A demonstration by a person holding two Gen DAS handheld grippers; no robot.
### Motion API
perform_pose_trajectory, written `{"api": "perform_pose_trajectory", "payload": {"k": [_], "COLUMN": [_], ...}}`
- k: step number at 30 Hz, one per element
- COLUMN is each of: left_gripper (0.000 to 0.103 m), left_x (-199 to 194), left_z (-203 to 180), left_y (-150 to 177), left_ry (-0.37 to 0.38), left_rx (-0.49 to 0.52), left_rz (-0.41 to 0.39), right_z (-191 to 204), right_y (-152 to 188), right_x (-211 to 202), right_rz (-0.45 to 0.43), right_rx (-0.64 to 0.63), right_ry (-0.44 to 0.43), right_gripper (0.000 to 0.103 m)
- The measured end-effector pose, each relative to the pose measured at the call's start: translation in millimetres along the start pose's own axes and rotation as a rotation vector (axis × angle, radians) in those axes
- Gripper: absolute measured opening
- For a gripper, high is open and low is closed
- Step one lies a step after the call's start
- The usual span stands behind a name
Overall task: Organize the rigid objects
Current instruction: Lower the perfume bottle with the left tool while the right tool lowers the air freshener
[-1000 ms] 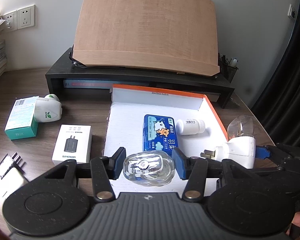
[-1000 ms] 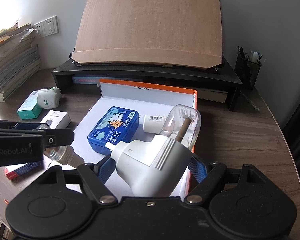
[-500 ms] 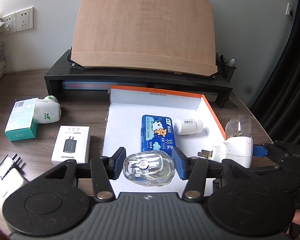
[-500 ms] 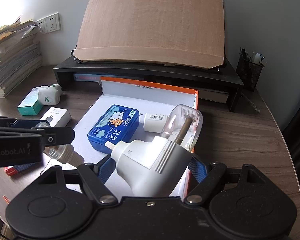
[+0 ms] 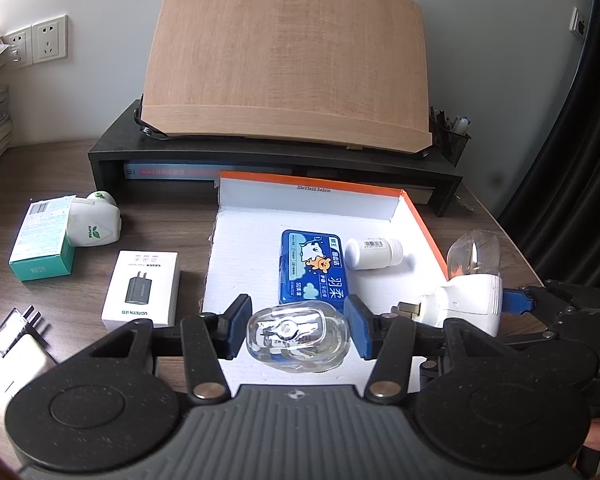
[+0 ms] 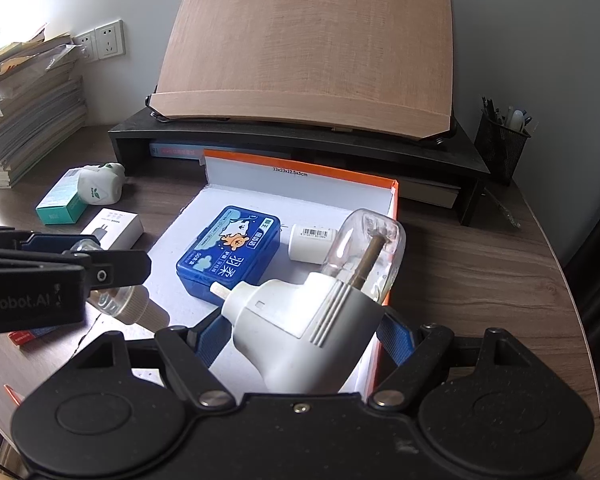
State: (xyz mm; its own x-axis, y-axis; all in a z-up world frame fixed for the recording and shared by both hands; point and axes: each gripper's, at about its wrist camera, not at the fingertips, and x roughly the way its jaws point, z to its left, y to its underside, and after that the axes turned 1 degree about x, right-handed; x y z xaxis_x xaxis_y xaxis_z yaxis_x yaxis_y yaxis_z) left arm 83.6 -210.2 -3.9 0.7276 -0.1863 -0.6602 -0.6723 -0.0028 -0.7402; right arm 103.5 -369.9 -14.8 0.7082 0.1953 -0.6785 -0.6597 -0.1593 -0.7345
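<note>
Left gripper clamped on clear bottle, bottle's cap end hidden behind body in own view; held above near edge of white tray. Right gripper clamped on plug-in vaporizer, lower half hidden, over tray's right wall. Blue tin, pill bottle inside tray. Charger box, green box left on desk.
</note>
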Motion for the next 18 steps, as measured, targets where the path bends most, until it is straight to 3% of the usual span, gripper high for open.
{"api": "perform_pose_trajectory", "payload": {"k": [18], "left_gripper": [0.052], "left_x": [-0.4], "left_z": [1.7], "left_y": [0.3], "left_ry": [0.001], "left_rx": [-0.008], "left_rz": [0.001], "right_z": [1.3], "right_y": [-1.1], "right_x": [5.9], "right_rz": [0.014], "right_rx": [-0.025], "right_ry": [0.006], "right_gripper": [0.094]}}
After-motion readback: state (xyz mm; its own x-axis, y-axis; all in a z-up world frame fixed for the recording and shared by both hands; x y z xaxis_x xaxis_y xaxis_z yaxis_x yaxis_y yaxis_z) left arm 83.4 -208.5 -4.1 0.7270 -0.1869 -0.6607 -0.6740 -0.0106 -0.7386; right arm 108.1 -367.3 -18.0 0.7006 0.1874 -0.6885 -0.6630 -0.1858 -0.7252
